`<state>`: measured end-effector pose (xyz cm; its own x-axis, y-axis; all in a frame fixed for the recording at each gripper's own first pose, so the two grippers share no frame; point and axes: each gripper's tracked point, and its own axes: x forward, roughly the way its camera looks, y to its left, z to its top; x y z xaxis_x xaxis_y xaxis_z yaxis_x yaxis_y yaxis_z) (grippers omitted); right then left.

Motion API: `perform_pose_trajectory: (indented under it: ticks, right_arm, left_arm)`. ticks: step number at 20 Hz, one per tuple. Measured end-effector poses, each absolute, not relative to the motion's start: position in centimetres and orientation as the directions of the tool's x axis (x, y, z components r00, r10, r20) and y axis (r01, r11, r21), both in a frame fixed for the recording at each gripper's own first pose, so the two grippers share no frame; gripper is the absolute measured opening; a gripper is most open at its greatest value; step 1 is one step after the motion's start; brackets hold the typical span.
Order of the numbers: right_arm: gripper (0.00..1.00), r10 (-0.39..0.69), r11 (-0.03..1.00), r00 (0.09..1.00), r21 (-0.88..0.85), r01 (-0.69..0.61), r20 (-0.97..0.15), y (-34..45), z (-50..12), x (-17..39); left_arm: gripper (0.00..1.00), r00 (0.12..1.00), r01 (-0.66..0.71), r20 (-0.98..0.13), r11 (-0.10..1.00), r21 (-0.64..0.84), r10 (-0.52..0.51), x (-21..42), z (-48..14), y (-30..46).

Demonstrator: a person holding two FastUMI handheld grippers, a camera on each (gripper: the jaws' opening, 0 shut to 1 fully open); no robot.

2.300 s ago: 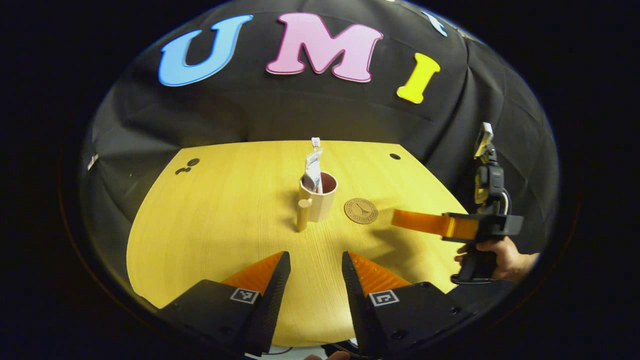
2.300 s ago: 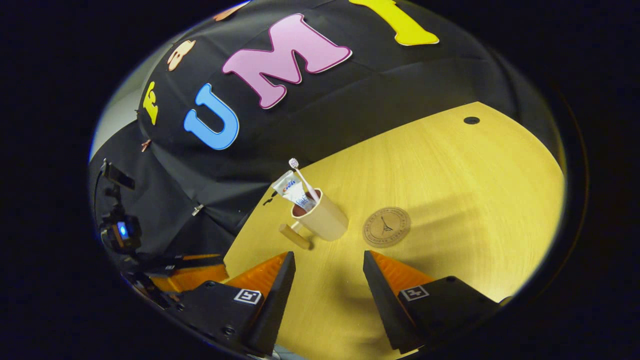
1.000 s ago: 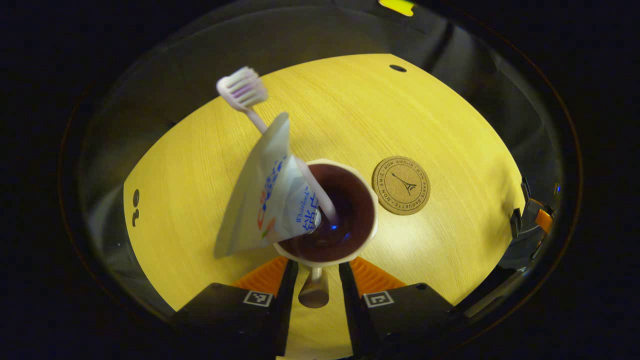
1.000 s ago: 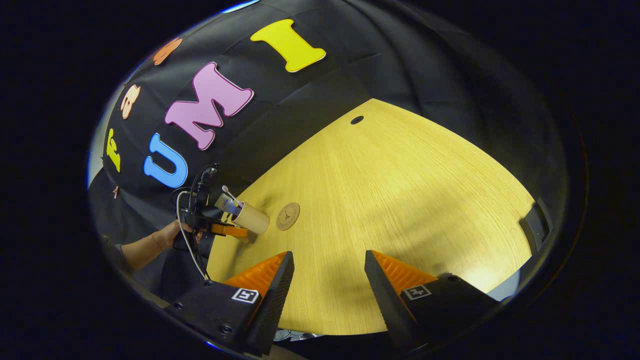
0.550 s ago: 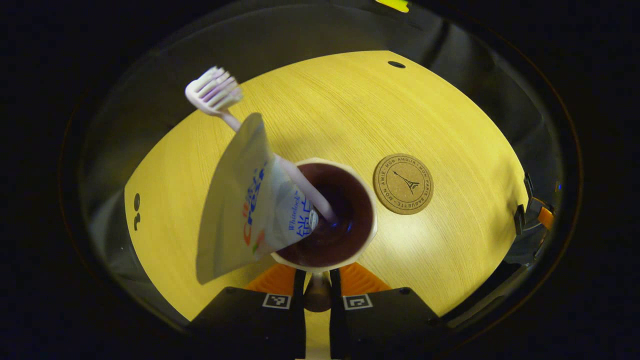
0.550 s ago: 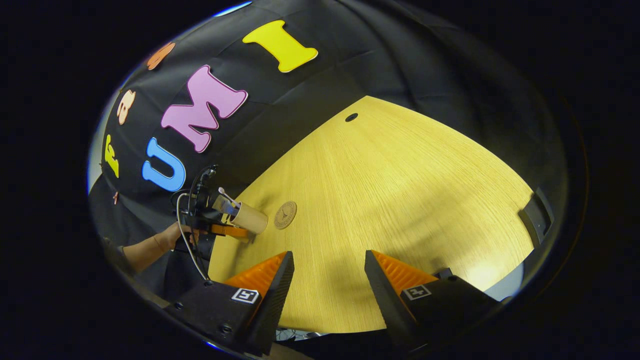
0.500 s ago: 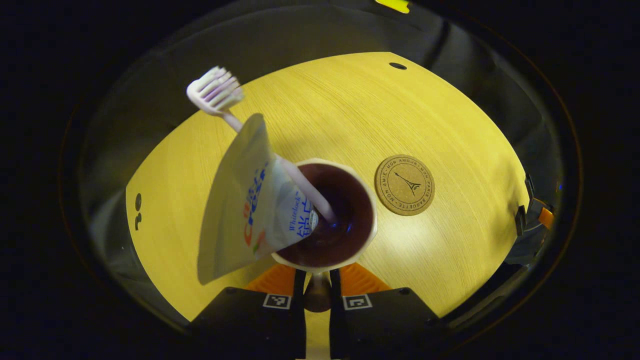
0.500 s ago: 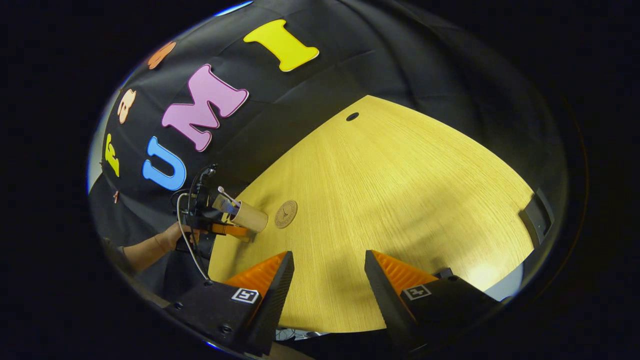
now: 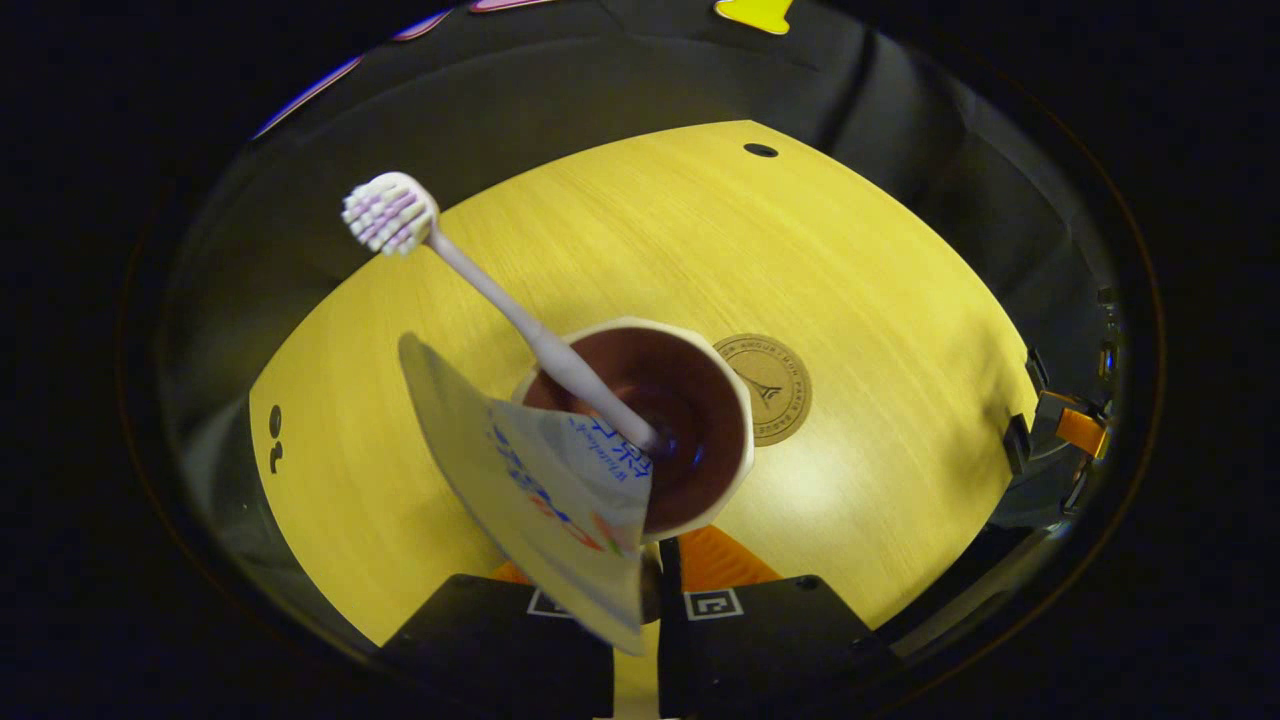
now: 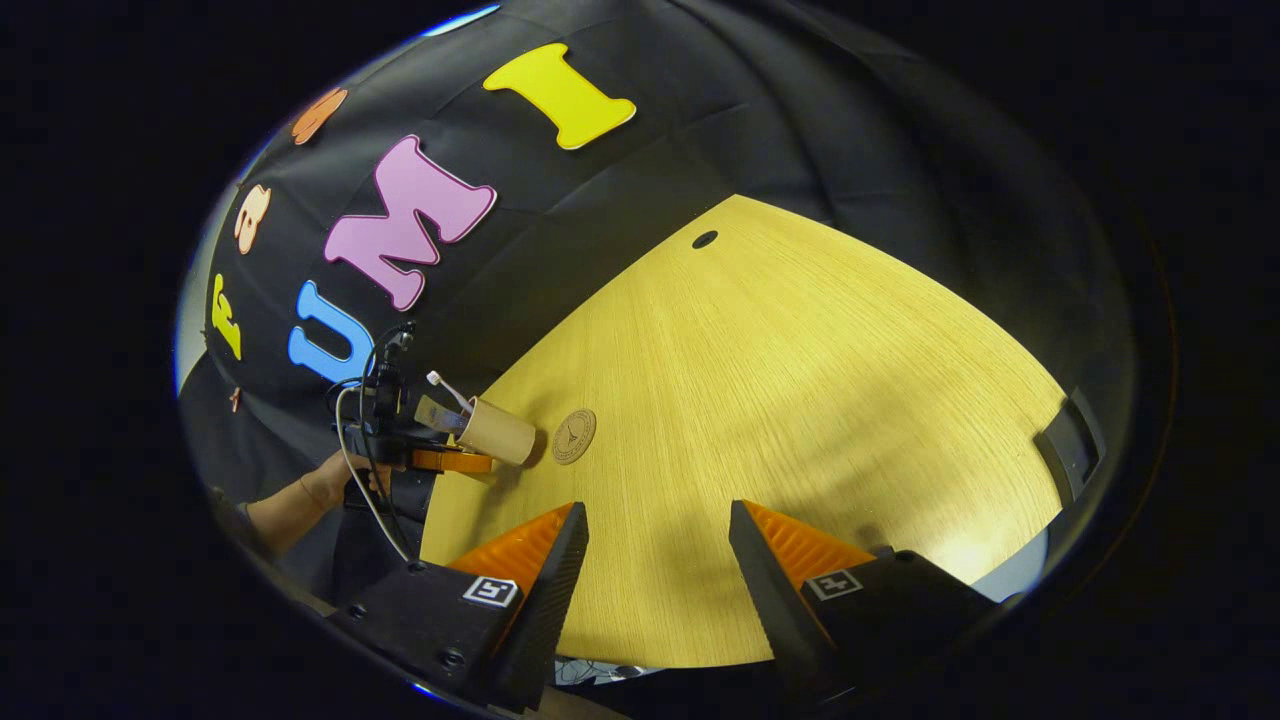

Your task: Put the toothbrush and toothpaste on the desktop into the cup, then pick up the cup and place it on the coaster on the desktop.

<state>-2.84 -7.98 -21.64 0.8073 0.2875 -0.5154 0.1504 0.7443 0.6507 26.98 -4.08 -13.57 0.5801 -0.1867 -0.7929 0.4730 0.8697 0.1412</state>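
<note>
In the left gripper view, the cup (image 9: 700,480) is seen from above, close to the camera, its dark inside facing the lens. The toothbrush (image 9: 480,285) stands in it, its shaft leaning up and to the left with the bristled head well clear of the rim. The toothpaste (image 9: 530,490) tube also sits in the cup and is tipped down and to the left, so that its flat crimped end hangs over the rim and covers part of the left gripper (image 9: 648,585). The fingers of that gripper are drawn close together under the cup, with only a narrow slot between them; the handle they would be clamped on is hidden by the tube, so the grasp itself cannot be confirmed here. The coaster (image 9: 775,385) lies on the desktop (image 9: 900,300) just beside the cup, partly covered by the rim. The right gripper (image 9: 1060,440) is glimpsed at the far right edge. In the right gripper view, the side of the scene is given instead: the cup (image 10: 497,432) is held out sideways in the left gripper (image 10: 450,460), itself gripped by a hand (image 10: 335,480), near the coaster (image 10: 574,436). The right gripper (image 10: 657,560) is seen spread wide, grasping nothing, over bare desktop (image 10: 800,400).
</note>
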Motion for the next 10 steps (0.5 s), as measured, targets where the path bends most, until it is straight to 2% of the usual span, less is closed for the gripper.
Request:
perform_pose_trajectory:
  ticks: [10]
  right_arm:
    - [0.88, 0.255, 0.738, 0.812, 0.649, 0.187, -0.525, -10.6, -21.9, -3.9]
  left_arm:
    - [0.17, 0.561, 0.561, -0.804, 0.805, 0.193, -0.199, 27.4, -13.7, -10.3]
